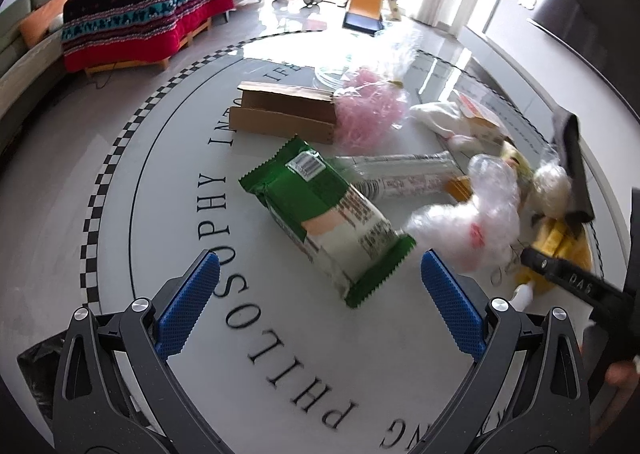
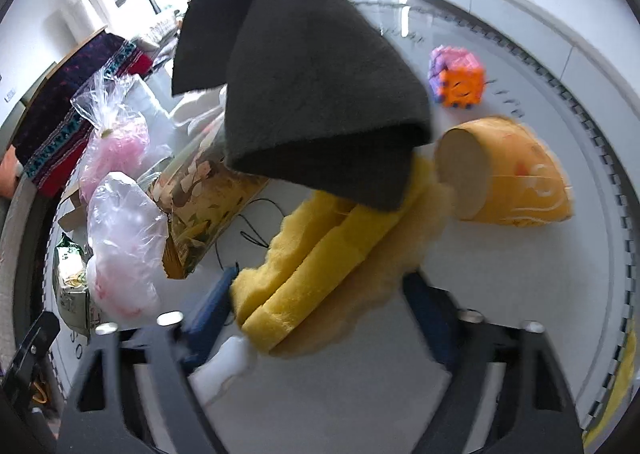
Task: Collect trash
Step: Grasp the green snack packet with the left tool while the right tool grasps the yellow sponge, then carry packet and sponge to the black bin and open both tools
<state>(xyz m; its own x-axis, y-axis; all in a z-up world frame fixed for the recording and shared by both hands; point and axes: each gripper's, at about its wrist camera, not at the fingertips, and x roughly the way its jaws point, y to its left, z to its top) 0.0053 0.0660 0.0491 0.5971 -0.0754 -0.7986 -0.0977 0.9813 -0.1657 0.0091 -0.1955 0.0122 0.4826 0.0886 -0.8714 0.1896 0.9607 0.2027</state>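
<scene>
Nothing is seen collected yet: left tongs [image 1: 320,278] and right tongs [image 2: 320,294] are held apart, empty, with green wrapper [image 1: 326,216], plastic bags [image 1: 468,214] and cardboard [image 1: 284,112] left on the surface [image 1: 280,354].

On the bench [image 1: 120,214], a snack packet [image 1: 328,218] lies mid-frame; a cardboard box [image 1: 286,112] sits above it, crumpled plastic bags [image 1: 468,222] to its right.

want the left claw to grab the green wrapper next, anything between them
Nothing visible. The left claw is open, and the green wrapper lies flat on the table with its near end just ahead of the fingertips. The crumpled clear plastic bag sits beside it, to the right.
</scene>
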